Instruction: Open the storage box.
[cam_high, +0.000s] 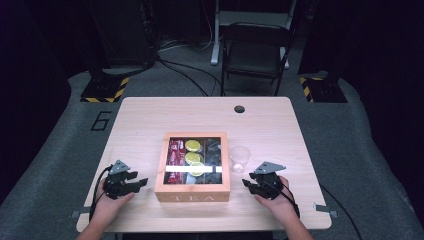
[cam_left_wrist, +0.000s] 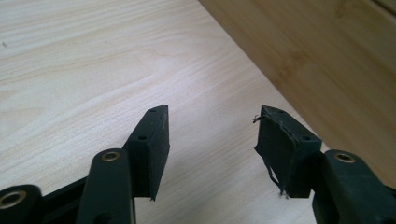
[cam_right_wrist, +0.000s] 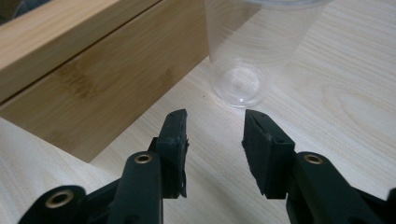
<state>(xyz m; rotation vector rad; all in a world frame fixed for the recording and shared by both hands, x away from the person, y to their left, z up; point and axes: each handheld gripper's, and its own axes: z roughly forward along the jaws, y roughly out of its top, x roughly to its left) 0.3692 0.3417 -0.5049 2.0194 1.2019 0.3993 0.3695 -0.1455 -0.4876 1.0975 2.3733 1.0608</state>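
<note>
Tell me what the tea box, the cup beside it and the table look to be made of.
Tea box: light wood, likely bamboo, with banded grain and a smooth finish; its lid has a clear, reflective pane. Cup: clear thin plastic, by its look; the table shows through it. Table: pale matte wood grain, possibly laminate.

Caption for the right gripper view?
Right gripper, jaws open and empty, faces clear plastic cup beside wooden tea box.

A: Light?
B: Overhead on table (cam_high: 150, 115), bright; room around it nearly black. Glare strip across tea box (cam_high: 193, 168) lid.
A: Sharpness?
B: High view soft, low-res. Gripper views crisp mid-frame, jaws near bottom slightly blurred, shadows soft.
</note>
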